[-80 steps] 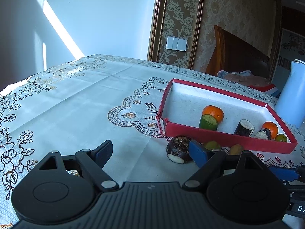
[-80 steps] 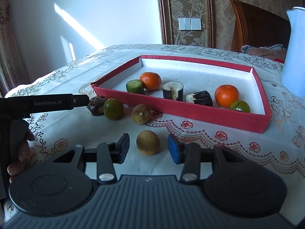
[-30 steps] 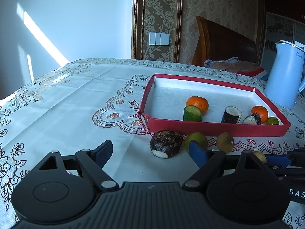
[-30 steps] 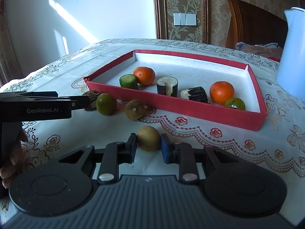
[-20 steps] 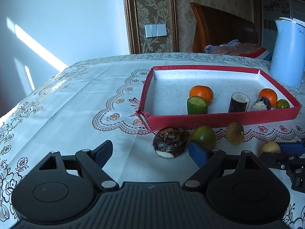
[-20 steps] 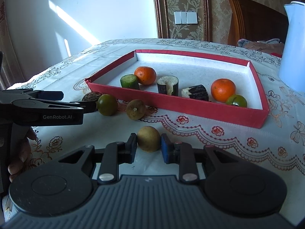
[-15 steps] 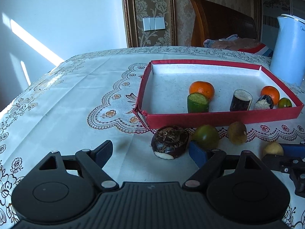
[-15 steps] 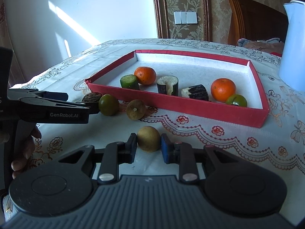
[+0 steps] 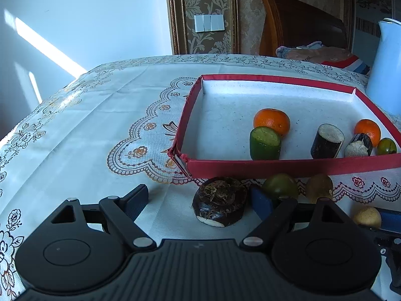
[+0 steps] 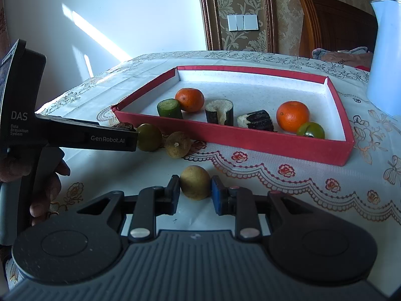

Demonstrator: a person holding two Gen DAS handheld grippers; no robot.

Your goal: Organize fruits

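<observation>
- Right wrist view: right gripper fingers pinch yellow-brown fruit on the surface, near side of red tray.
- That view alone shows the left gripper's side, writing "DAS", "Data Acquisition System", "GenRobot.AI", and the hand holding it.
- Left wrist view: left gripper fingers spread wide, dark round piece between them, untouched.
- Green fruit and brown fruit sit just outside tray's near wall.
- Tray holds oranges, cucumber piece, dark cut pieces.
</observation>
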